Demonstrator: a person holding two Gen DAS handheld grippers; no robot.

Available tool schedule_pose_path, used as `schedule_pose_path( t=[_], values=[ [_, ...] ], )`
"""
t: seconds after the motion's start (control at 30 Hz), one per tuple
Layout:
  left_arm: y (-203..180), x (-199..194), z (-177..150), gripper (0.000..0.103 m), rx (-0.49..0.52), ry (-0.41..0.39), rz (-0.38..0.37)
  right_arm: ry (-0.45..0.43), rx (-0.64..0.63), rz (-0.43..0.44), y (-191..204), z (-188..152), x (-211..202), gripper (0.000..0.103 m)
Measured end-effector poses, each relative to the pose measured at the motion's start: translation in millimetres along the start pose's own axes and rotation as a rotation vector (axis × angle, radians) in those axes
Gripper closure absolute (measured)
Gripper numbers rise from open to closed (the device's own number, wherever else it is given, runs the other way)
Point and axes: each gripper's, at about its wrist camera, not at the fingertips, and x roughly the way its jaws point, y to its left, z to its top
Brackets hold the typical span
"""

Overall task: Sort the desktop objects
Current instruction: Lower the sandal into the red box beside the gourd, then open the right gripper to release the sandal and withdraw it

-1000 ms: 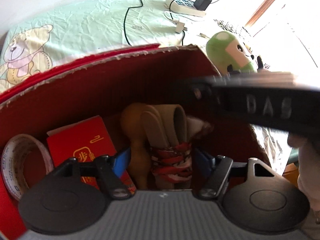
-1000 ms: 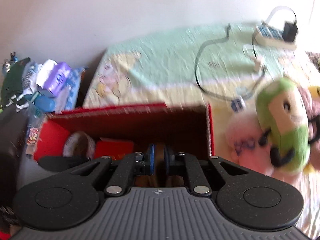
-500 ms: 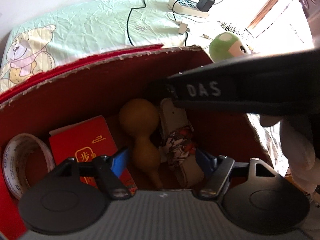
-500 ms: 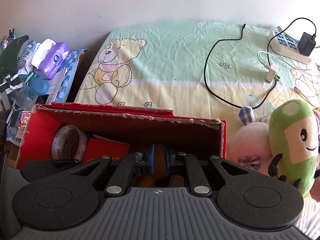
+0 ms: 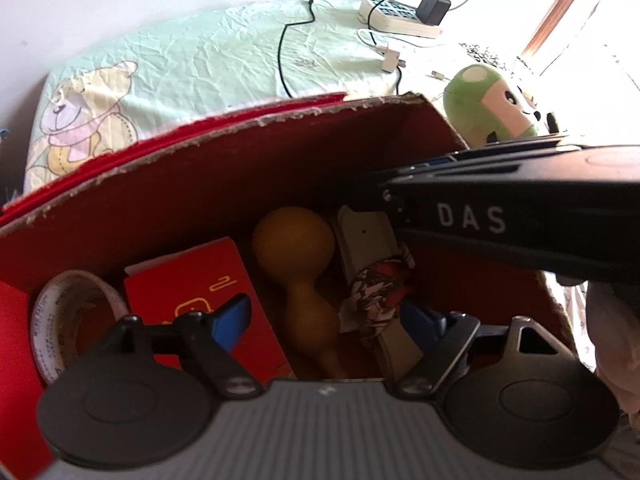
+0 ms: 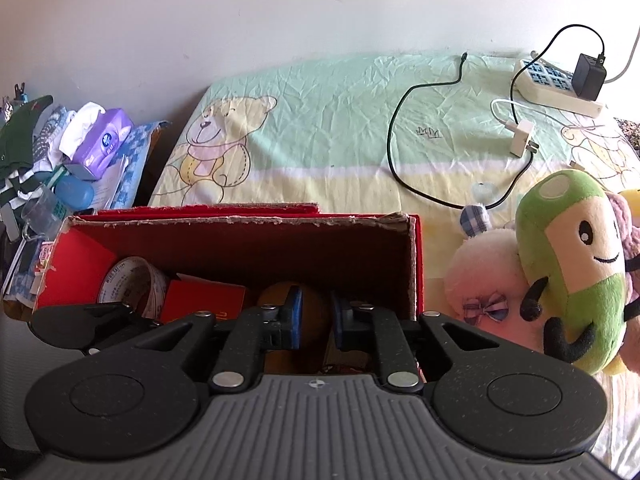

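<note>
Tan gourd lies mid-floor of red cardboard box, patterned slipper touching at 3 o'clock | left tool spread, empty, above | right tool nearly closed, empty | risk: tools collide over box; gourd may roll.

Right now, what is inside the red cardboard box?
Inside the red cardboard box: a white tape roll, a red booklet with gold print, a tan gourd and a white slipper with a red patterned strap. The grippers hide the box's near end.
</note>
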Motion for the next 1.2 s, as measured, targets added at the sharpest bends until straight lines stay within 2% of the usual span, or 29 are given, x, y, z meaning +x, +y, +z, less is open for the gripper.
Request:
schedule_pose_path(
  t=[0.4,0.63,1.2],
  values=[
    [-3,-1,-5,0.020,-0.010,-0.024,0.092,-0.080,-0.032,-0.001,-1,-10,-4,0.090],
    [-2,-2,-3,0.020,-0.039,-0.033,0.158,-0.148,-0.112,-0.032,8,-20,-4,0.087],
    [0,-1,-1,0.018,-0.079,-0.034,0.281,-0.223,-0.022,0.017,-1,-27,-9,0.085]
  ],
)
